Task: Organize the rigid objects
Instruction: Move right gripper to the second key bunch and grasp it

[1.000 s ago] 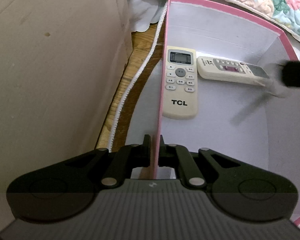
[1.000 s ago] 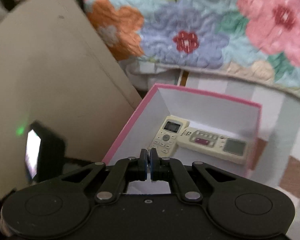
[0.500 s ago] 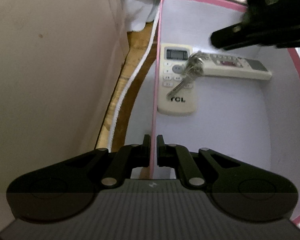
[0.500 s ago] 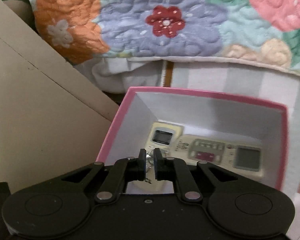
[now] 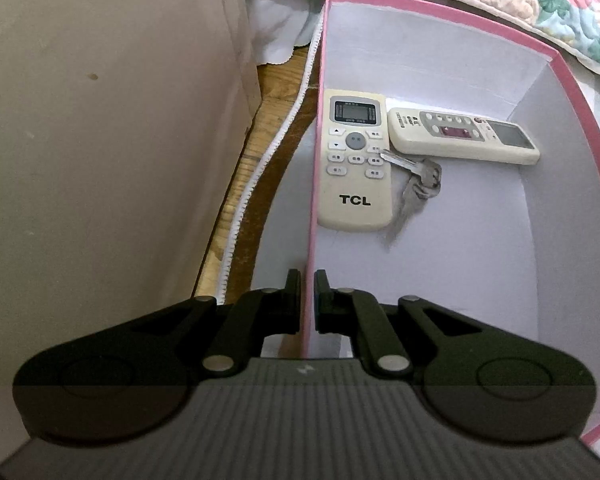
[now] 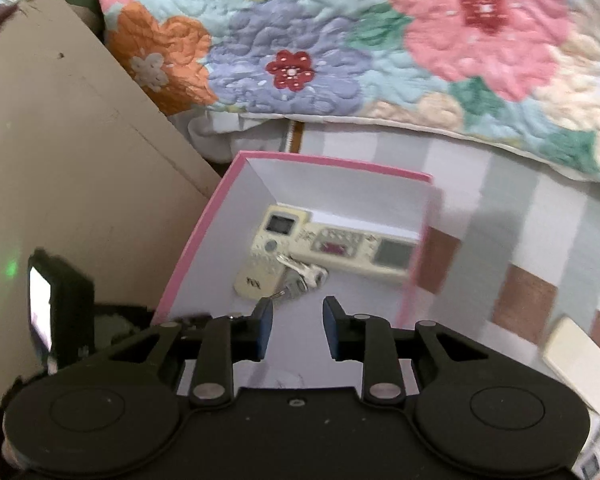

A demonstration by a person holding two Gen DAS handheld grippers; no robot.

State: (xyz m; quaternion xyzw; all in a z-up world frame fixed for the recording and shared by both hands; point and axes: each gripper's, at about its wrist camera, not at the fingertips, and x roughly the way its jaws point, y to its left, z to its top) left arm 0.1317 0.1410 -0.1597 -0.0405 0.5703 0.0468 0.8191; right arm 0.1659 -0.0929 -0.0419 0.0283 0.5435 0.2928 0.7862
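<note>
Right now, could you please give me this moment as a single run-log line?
left tongs: shut on pink box wall | right tongs: just opening, empty | keys: in box, touching TCL remote

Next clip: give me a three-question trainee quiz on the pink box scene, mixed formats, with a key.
1. True or false: the left gripper is clamped on the pink box wall.
2. What lies inside the box? A) one remote B) two remotes and a bunch of keys C) only keys
3. Fill in: the right gripper has its jaws ____, nothing between them.

Key: 1 true. 2 B: the TCL remote, the second remote and the keys. 3 open; they have just been opening.
</note>
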